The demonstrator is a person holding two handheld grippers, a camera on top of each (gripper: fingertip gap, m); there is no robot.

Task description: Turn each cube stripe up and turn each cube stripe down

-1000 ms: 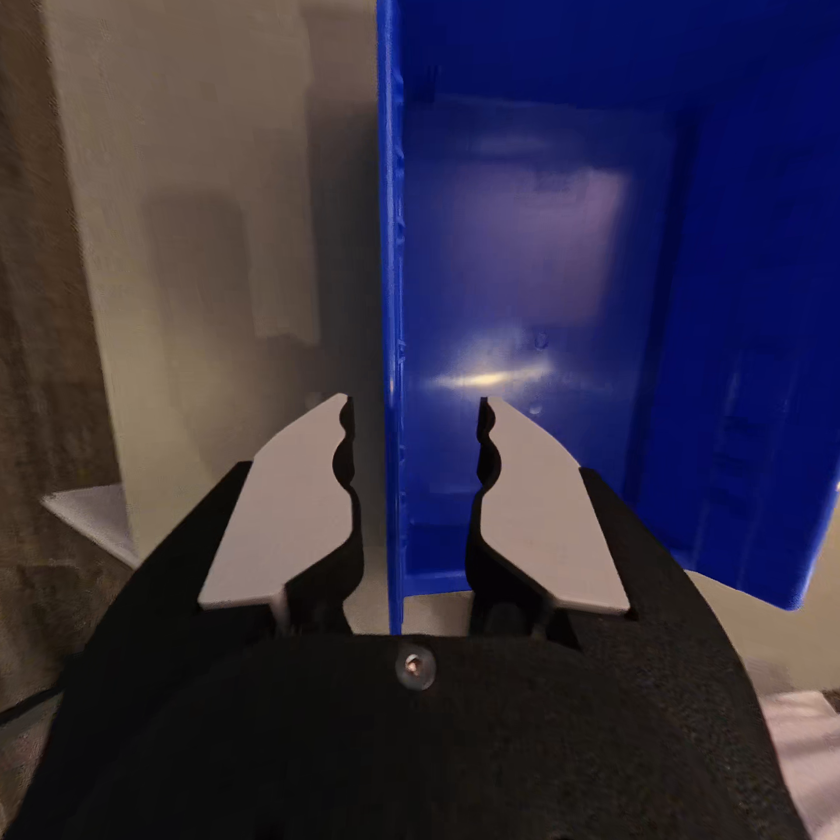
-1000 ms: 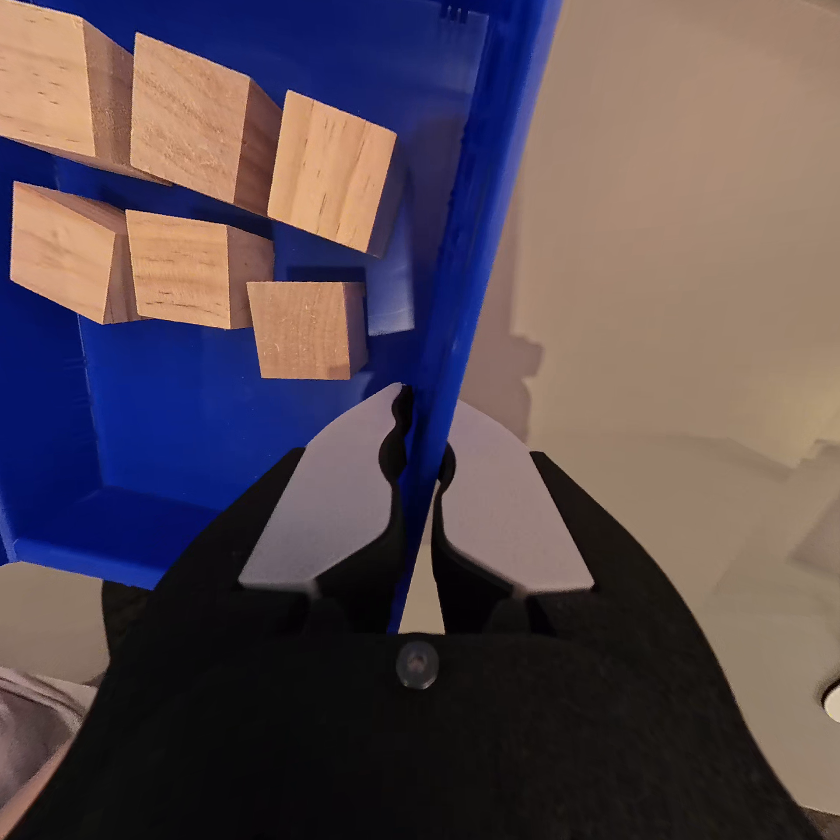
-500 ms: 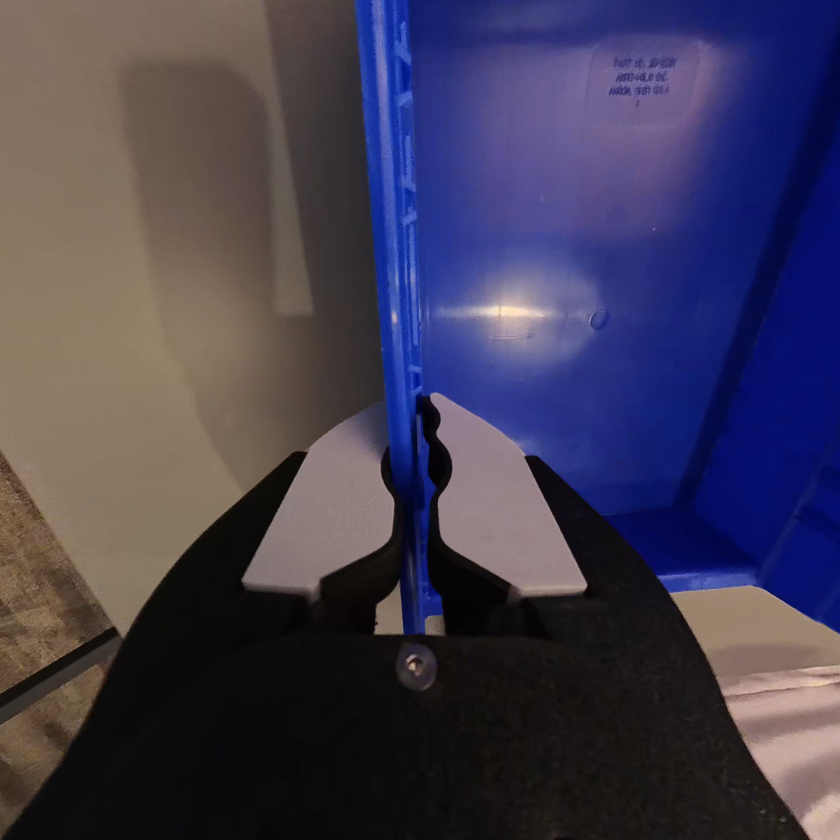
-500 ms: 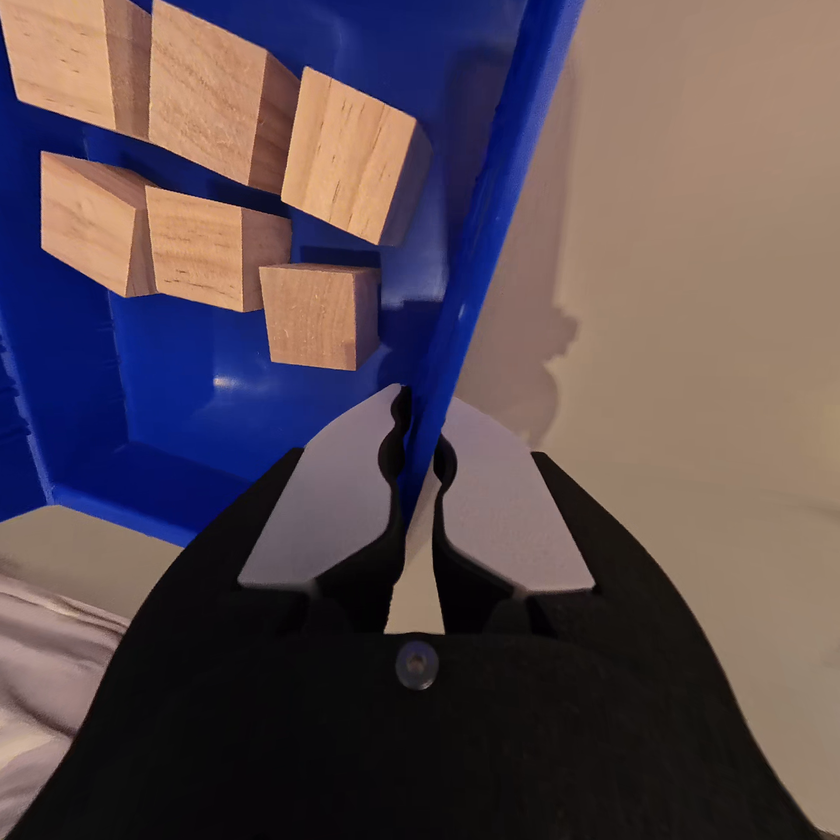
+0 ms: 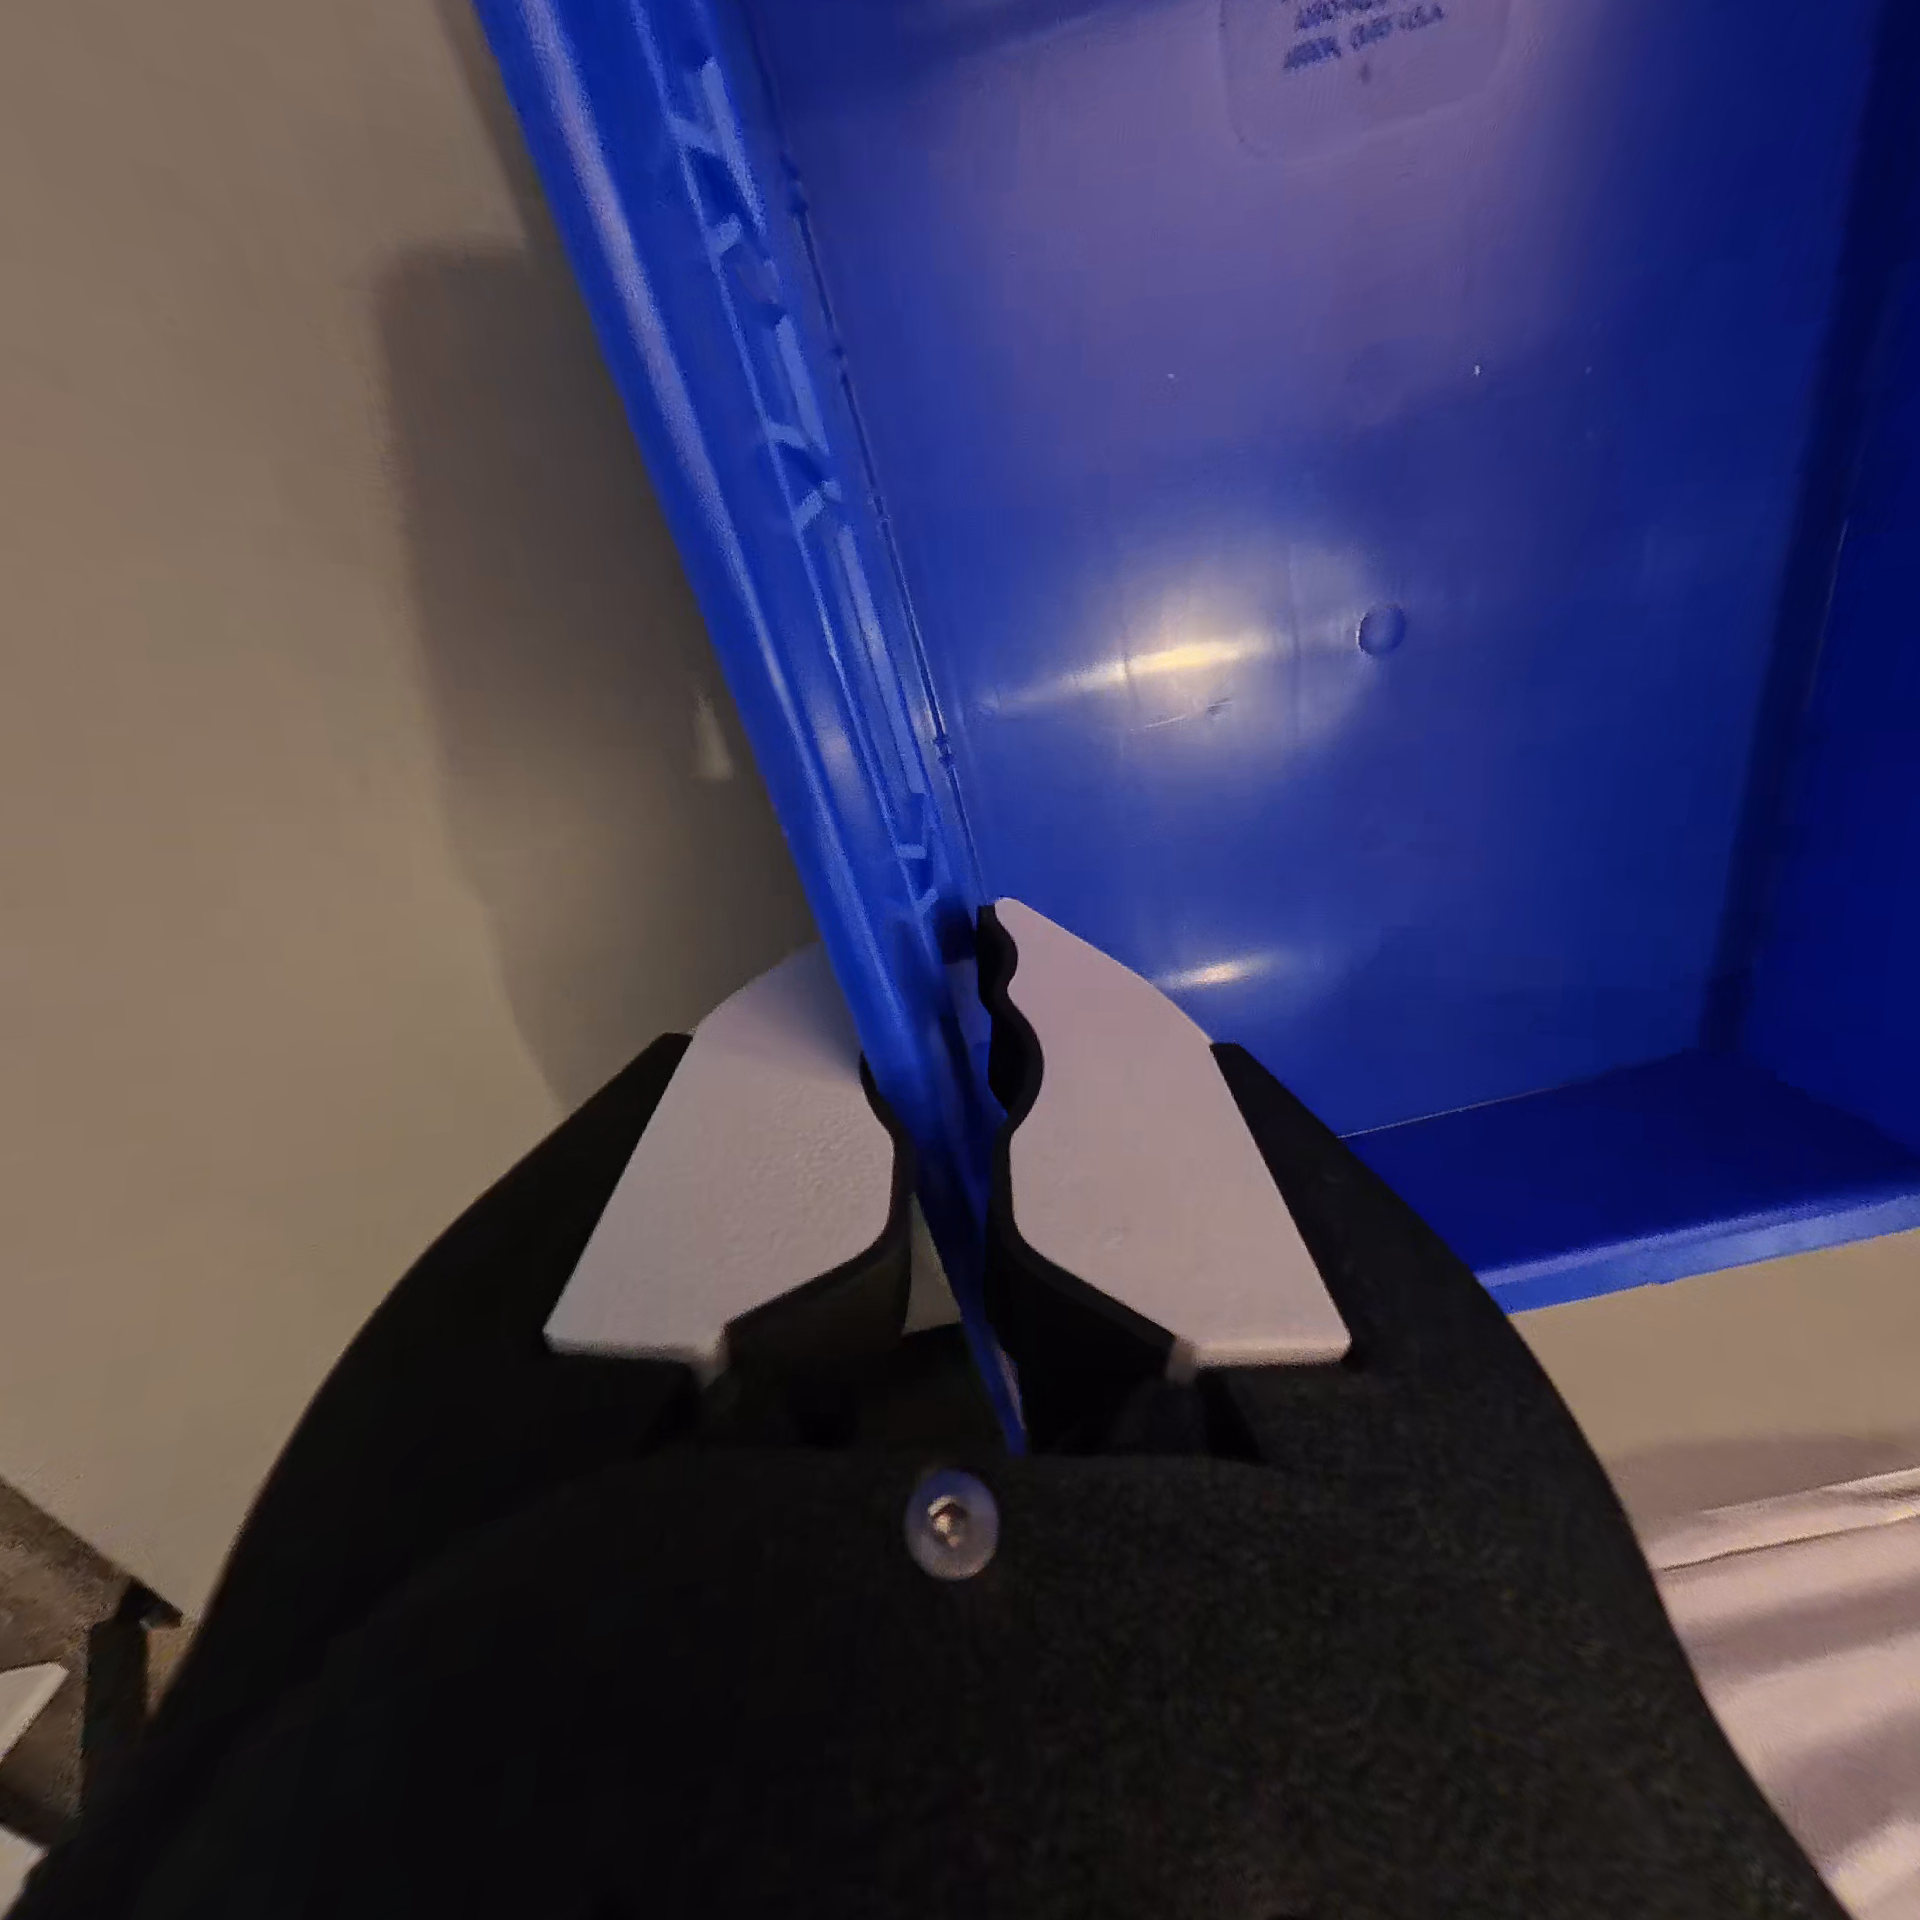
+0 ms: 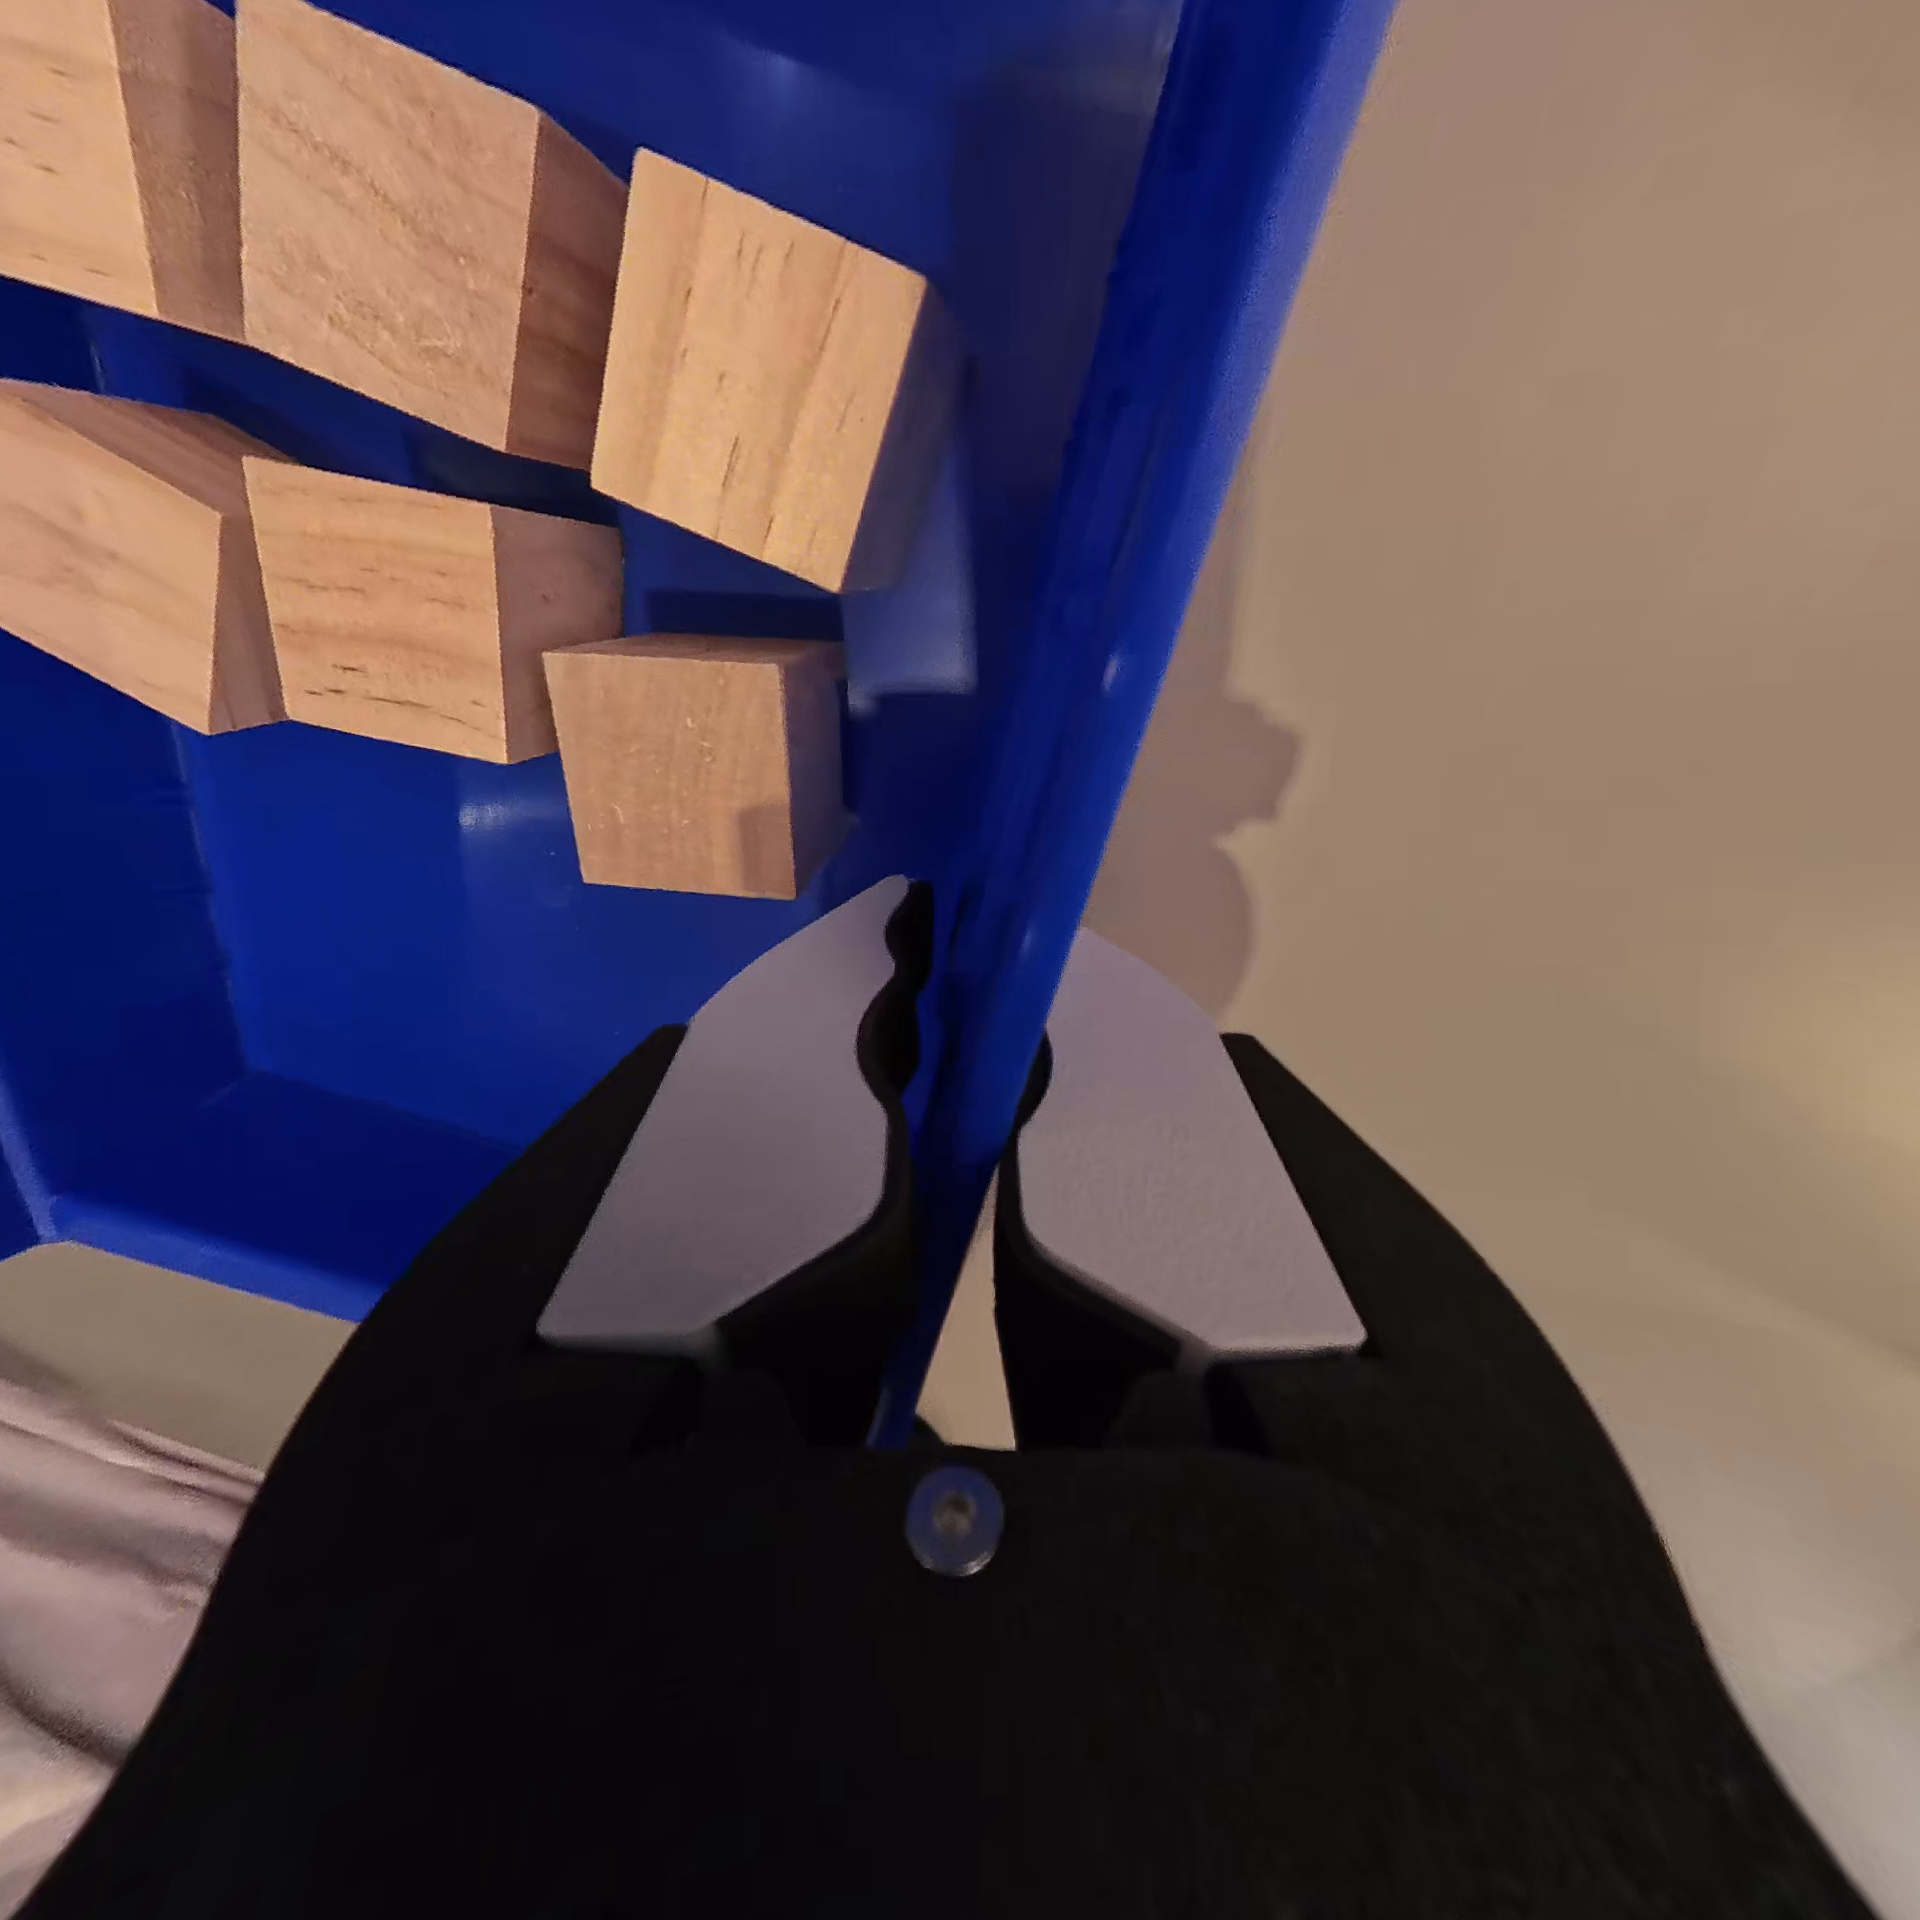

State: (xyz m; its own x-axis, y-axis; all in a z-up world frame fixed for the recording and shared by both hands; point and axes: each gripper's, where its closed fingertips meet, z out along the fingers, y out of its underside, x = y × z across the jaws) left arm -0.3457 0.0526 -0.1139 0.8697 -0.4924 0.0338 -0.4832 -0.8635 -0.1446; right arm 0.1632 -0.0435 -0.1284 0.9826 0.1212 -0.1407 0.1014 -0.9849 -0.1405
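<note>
Tilting blue bin (image 5: 1351,520), left gripper (image 5: 961,940) clamped since.

place: possibly office | cues: pale tabletop (image 5: 260,727), blue bin (image 5: 1351,520)

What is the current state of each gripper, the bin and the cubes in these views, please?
Left gripper: shut on the bin's left wall.
Right gripper: shut on the bin's right wall.
Blue bin: held by both walls, open side facing the cameras.
Wooden cubes: six in view inside the bin, grouped together; no stripe visible on the faces shown.
</note>
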